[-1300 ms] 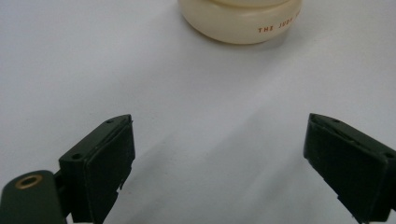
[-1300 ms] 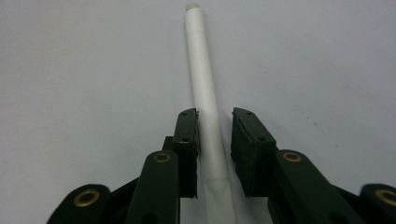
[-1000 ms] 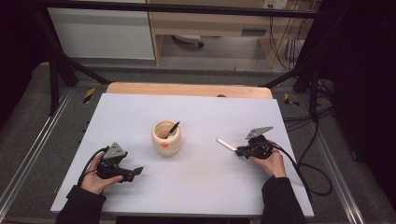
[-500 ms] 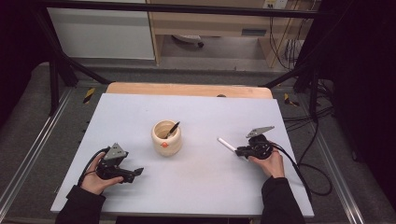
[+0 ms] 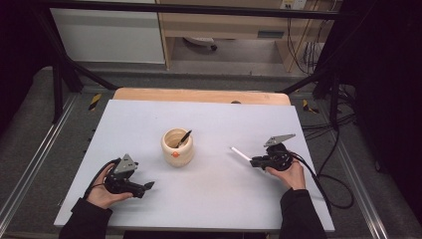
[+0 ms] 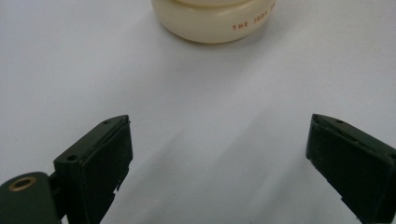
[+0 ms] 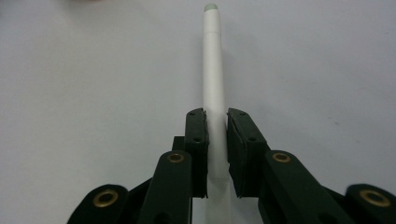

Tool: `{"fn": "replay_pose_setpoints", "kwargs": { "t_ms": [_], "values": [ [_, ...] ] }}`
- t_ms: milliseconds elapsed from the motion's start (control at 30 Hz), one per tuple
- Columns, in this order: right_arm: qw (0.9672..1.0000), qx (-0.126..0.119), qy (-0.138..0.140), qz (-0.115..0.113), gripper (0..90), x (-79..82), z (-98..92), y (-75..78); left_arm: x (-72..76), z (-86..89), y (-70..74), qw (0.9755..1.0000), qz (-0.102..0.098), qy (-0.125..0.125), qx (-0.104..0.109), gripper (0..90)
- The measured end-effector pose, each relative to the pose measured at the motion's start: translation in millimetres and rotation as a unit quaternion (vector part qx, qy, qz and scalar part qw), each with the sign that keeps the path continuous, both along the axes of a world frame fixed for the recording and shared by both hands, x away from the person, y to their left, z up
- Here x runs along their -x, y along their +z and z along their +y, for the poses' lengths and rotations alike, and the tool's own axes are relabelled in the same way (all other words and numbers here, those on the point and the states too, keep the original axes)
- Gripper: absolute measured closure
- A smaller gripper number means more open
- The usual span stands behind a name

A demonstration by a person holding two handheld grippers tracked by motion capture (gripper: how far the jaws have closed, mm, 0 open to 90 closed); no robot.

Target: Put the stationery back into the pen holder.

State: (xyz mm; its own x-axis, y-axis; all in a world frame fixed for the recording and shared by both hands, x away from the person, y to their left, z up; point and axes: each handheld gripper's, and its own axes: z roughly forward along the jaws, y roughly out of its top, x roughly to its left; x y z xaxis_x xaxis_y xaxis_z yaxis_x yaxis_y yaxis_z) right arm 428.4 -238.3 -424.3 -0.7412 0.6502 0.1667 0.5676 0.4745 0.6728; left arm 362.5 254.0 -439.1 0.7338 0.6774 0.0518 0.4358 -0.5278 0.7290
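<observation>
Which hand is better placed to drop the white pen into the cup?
Right. The right gripper is shut on the white pen, near the cup. The left gripper is open with nothing between its fingers.

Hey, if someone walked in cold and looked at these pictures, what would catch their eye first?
Probably the cream cup standing mid-table with a dark pen leaning inside it. Next, the right gripper at the table's right side, its jaws shut on a white pen that points toward the cup. The left gripper sits at the near left with its jaws wide open and nothing between them.
</observation>
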Motion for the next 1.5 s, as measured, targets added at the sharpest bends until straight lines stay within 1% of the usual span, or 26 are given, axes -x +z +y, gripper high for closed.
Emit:
{"fn": "replay_pose_setpoints", "kwargs": {
  "t_ms": [167, 233, 267, 400, 500, 633, 733, 800, 967, 1033, 1200, 1333, 1367, 1400, 1433, 1500],
  "values": [
    [0.9999, -0.002, 0.014, 0.005, 78.8, 9.3, 5.0, 7.6, 3.4, -6.3, 1.1, 0.9996, -0.010, -0.020, -0.018, 7.1],
    [0.9997, -0.008, 0.020, 0.010, 78.8, 13.3, 6.8, 9.9, 4.8, -8.7, 1.6, 0.9990, -0.018, -0.030, -0.026, 7.1],
    [0.9997, -0.008, 0.021, 0.010, 78.8, 15.5, 8.1, 10.6, 5.4, -9.9, 2.0, 0.9987, -0.022, -0.035, -0.030, 7.1],
    [0.9992, -0.006, 0.032, 0.022, 78.8, 25.2, 13.6, 11.1, 7.7, -15.6, 3.2, 0.9974, -0.033, -0.049, -0.042, 7.1],
    [0.9988, 0.001, 0.043, 0.021, 78.8, 32.5, 18.2, 12.1, 10.1, -21.4, 4.3, 0.9959, -0.041, -0.061, -0.052, 7.1],
    [0.9983, -0.001, 0.055, 0.018, 78.8, 39.8, 25.5, 15.7, 13.4, -29.8, 6.0, 0.9936, -0.052, -0.077, -0.066, 7.1],
    [0.9979, -0.006, 0.063, 0.016, 78.7, 44.3, 31.2, 19.1, 16.3, -35.8, 7.9, 0.9911, -0.060, -0.089, -0.077, 7.1],
    [0.9976, -0.007, 0.067, 0.017, 78.8, 46.7, 34.7, 20.9, 17.8, -39.2, 8.8, 0.9900, -0.064, -0.095, -0.081, 7.1],
    [0.9969, -0.011, 0.076, 0.018, 78.8, 51.1, 41.6, 25.1, 22.0, -50.1, 9.5, 0.9854, -0.080, -0.113, -0.099, 7.2],
    [0.9966, -0.013, 0.080, 0.019, 78.8, 52.4, 44.0, 25.9, 23.3, -54.4, 9.7, 0.9843, -0.082, -0.119, -0.101, 7.2],
    [0.9959, -0.012, 0.086, 0.025, 78.7, 55.9, 51.2, 27.8, 26.0, -64.9, 10.3, 0.9797, -0.098, -0.133, -0.114, 7.2],
    [0.9951, -0.014, 0.092, 0.033, 78.7, 57.5, 57.5, 29.4, 28.2, -73.6, 9.8, 0.9748, -0.112, -0.146, -0.125, 7.3],
    [0.9949, -0.015, 0.093, 0.035, 78.8, 58.0, 59.3, 29.6, 28.6, -75.4, 10.0, 0.9728, -0.116, -0.151, -0.131, 7.3],
    [0.9946, -0.014, 0.096, 0.035, 78.8, 58.1, 60.9, 29.7, 29.2, -77.3, 10.0, 0.9714, -0.120, -0.155, -0.134, 7.4],
    [0.9944, -0.014, 0.097, 0.040, 78.8, 58.6, 63.0, 29.9, 29.7, -79.2, 9.8, 0.9701, -0.124, -0.159, -0.135, 7.4],
    [0.9940, -0.011, 0.101, 0.042, 78.7, 58.9, 66.7, 30.2, 30.7, -82.9, 10.1, 0.9664, -0.135, -0.165, -0.144, 7.7]
  ]
}}
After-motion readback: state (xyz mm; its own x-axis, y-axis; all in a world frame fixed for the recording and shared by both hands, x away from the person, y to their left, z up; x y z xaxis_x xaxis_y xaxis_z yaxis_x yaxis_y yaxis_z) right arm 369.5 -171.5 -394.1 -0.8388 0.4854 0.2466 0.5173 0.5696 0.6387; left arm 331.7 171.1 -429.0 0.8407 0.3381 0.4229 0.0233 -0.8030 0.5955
